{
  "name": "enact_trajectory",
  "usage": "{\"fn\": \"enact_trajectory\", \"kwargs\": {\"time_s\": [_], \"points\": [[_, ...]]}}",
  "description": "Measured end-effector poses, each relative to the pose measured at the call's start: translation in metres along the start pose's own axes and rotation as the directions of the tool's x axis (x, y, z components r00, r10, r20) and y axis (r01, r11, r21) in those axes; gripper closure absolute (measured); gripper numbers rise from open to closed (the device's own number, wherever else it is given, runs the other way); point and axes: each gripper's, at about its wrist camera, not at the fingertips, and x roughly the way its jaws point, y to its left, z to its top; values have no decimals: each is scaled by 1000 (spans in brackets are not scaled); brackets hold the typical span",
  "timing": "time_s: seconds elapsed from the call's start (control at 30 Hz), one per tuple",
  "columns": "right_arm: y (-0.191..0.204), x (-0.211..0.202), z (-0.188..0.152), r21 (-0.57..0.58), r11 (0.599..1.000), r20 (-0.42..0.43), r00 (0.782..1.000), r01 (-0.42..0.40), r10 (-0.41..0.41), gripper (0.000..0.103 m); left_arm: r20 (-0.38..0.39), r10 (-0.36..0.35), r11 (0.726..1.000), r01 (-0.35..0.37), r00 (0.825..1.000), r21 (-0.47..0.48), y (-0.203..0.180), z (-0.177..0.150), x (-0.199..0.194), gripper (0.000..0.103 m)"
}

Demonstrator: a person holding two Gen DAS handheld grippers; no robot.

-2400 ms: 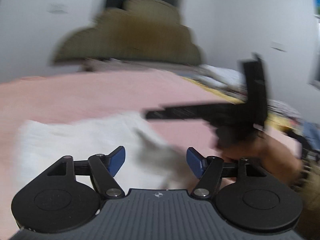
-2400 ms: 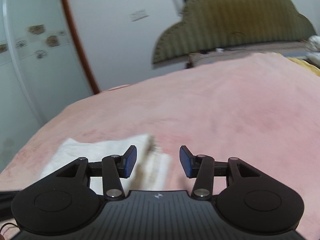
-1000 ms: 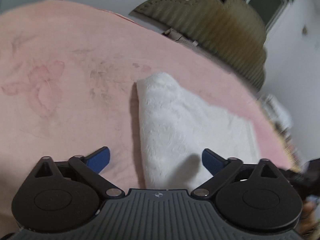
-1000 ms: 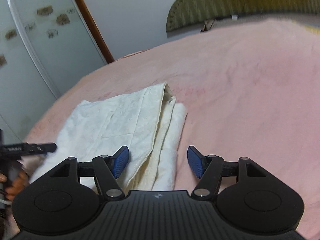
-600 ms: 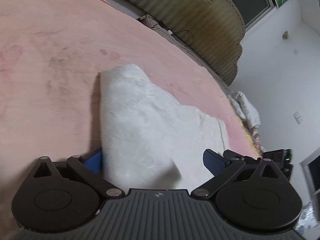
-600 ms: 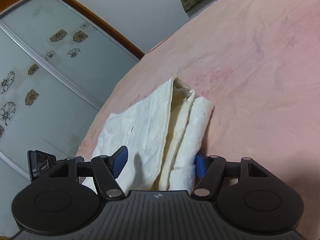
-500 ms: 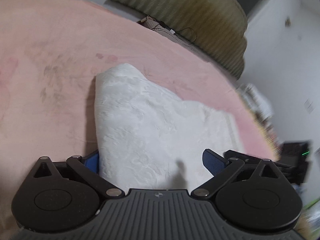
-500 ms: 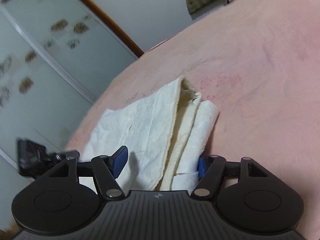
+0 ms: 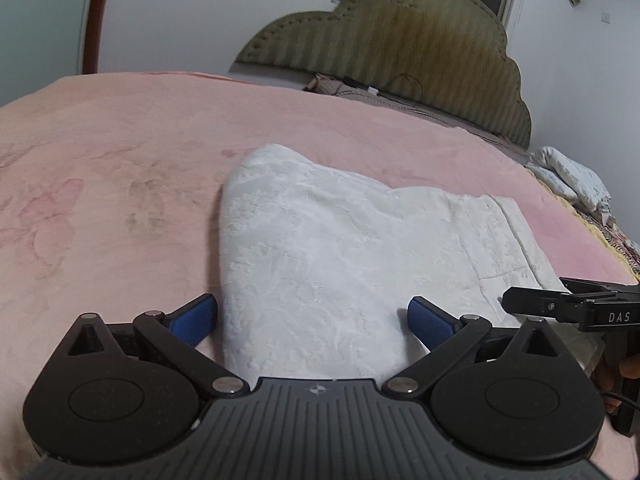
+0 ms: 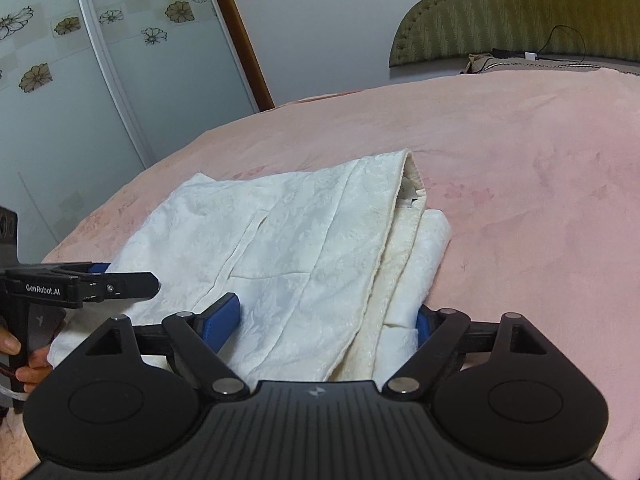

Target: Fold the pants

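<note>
Left wrist view: left gripper [image 9: 313, 318] jaws spread wide, white pants [image 9: 340, 248] lying folded mid-bed on the pink blanket [image 9: 100, 184], near end between the pads, unpinched. Right wrist view: right gripper [image 10: 326, 316] jaws opening around the thick layered edge of the pants [image 10: 304, 248]. Best to close both together, catching every layer.

A bed [image 9: 120, 152] covered by a pink blanket [image 10: 540, 208] carries everything. Folded white pants [image 9: 320, 248] lie flat on the blanket near the bed's near edge, their layered folded side toward the right. At the bed's far end stands an olive padded headboard [image 9: 400, 40]. A bundle of white patterned cloth [image 9: 568, 176] lies at the far right corner.
</note>
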Motion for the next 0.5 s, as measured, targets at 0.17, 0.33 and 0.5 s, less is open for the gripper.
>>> {"fn": "enact_trajectory", "kwargs": {"time_s": [0.17, 0.33, 0.5], "points": [[10, -34, -7, 90, 955, 172, 940, 282, -294, 19, 103, 147, 989, -149, 984, 16, -8, 1, -23, 0], [55, -53, 7, -104, 949, 246, 933, 296, -264, 18, 189, 155, 966, -189, 970, 177, -49, 11, -39, 0], [74, -12, 39, -328, 893, 176, 949, 308, -263, 19, 180, 155, 928, -206, 971, 312, -81, 3, -34, 0]]}}
